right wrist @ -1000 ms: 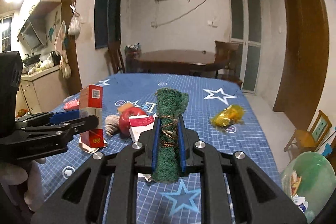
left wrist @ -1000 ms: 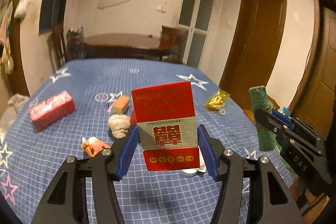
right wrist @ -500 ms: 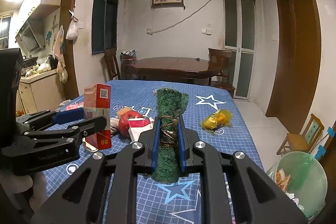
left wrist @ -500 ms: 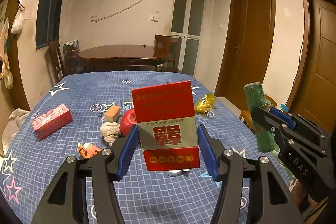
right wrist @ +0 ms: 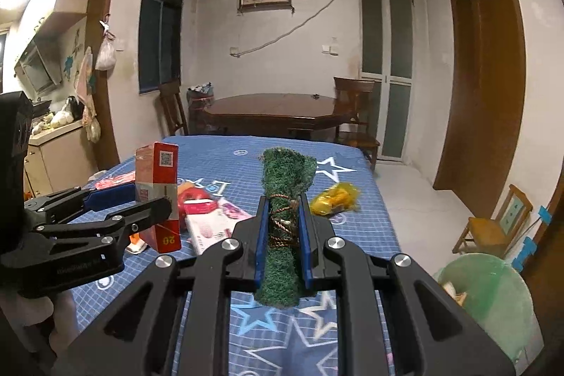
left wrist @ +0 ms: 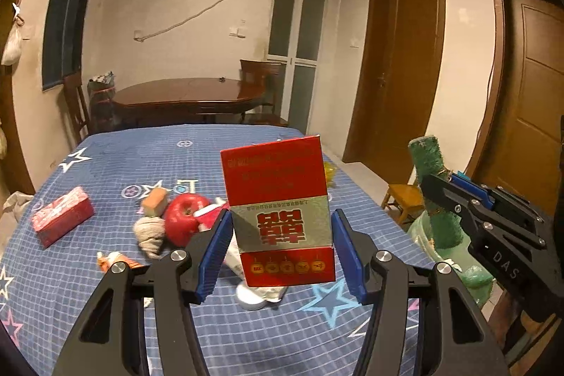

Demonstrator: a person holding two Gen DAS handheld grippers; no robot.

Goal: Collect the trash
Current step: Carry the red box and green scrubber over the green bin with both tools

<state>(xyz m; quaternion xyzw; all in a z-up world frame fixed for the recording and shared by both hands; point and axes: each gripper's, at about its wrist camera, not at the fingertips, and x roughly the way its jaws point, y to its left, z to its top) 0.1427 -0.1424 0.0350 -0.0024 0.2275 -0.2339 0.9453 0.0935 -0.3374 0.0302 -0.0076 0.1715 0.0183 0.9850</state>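
Trash items fill both grippers above a table (left wrist: 105, 333) draped in a blue checked cloth with star prints. Left gripper (left wrist: 282, 252) grasps a red and gold carton (left wrist: 278, 210) between its blue pads, the carton upright with its printed characters upside down and its base clear of the cloth. Right gripper (right wrist: 282, 231) is clenched on a rolled green scouring pad (right wrist: 283, 199) bound with brown cord, the roll standing up between the closed jaws. Seen from the left wrist, that roll hangs over a pale green bin (left wrist: 454, 256) standing just beside the table's right edge; the right wrist view shows scraps inside it. On the cloth lie a red apple (left wrist: 181, 221), a grey wad of cloth (left wrist: 149, 235) touching it, a small tan block (left wrist: 155, 199), a flat red packet (left wrist: 61, 221) well to the left, and a crumpled yellow wrapper (right wrist: 333, 198) near the right edge. A dark wooden dining table (right wrist: 271, 110) with chairs stands behind.
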